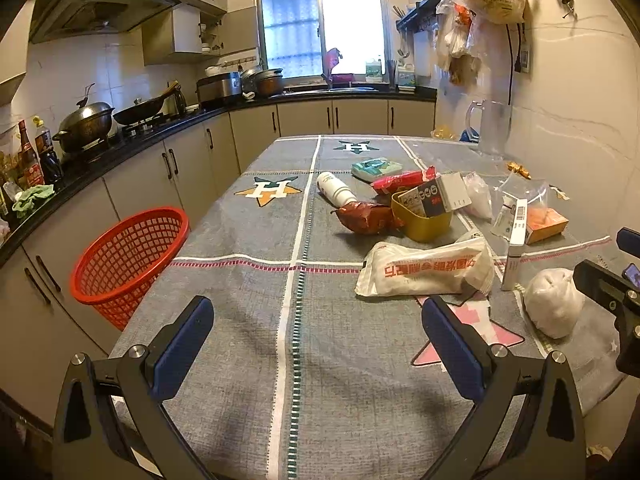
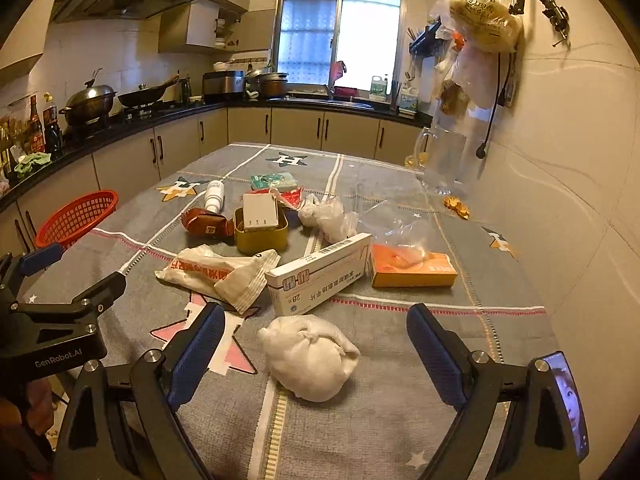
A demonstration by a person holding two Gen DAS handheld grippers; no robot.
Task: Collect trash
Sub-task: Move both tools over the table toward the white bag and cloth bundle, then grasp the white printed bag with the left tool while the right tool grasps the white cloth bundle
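Observation:
Trash lies spread on a grey tablecloth [image 1: 248,320]: a white wrapper with red print [image 1: 424,268], a brown foil pack [image 1: 366,218], a white bottle [image 1: 335,190], a yellow tin [image 1: 424,220], a medicine box [image 2: 320,272], an orange box [image 2: 412,270] and a white tied bag [image 2: 308,360]. A red mesh basket [image 1: 128,260] stands left of the table. My left gripper [image 1: 318,344] is open and empty over bare cloth. My right gripper [image 2: 316,354] is open, its fingers on either side of the white tied bag, slightly short of it.
A clear glass jug [image 2: 440,160] stands at the far right by the wall. Kitchen counters [image 1: 120,148] with pots run along the left and back. Plastic bags [image 2: 480,20] hang on the right wall. The left gripper also shows in the right wrist view [image 2: 68,280].

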